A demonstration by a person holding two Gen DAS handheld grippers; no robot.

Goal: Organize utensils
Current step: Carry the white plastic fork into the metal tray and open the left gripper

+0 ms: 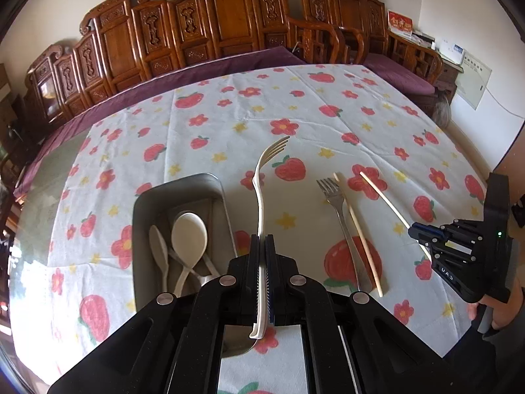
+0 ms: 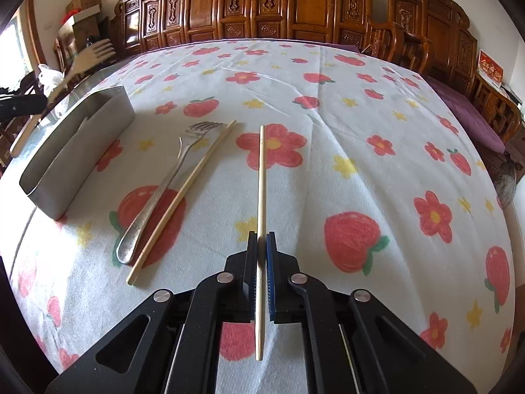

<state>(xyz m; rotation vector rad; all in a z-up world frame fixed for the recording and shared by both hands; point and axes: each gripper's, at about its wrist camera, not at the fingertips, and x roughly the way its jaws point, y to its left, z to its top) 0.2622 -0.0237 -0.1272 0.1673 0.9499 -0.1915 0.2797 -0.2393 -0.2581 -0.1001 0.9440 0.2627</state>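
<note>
left gripper (image 1: 261, 237) clamped on a cream plastic fork (image 1: 261, 203), gripped along the lower handle, long axis running straight ahead along the fingers, tines curving up and away toward the far side of the table, held in the air above the cloth just right of the tray. right gripper (image 2: 261, 234) pinched tight on a pale wooden chopstick (image 2: 261, 180), thin and straight, long axis in line with the fingers, far end pointing away over a red flower print. lying flat on the flowered tablecloth (image 2: 328, 164): a metal fork (image 2: 170, 177), shiny, tines away, and just beside it on the right a second chopstick (image 2: 187, 197), roughly parallel. left of those, a rectangular grey metal tray (image 1: 183, 184) holding white plastic spoons (image 1: 188, 233), bowls toward the far end.
</note>
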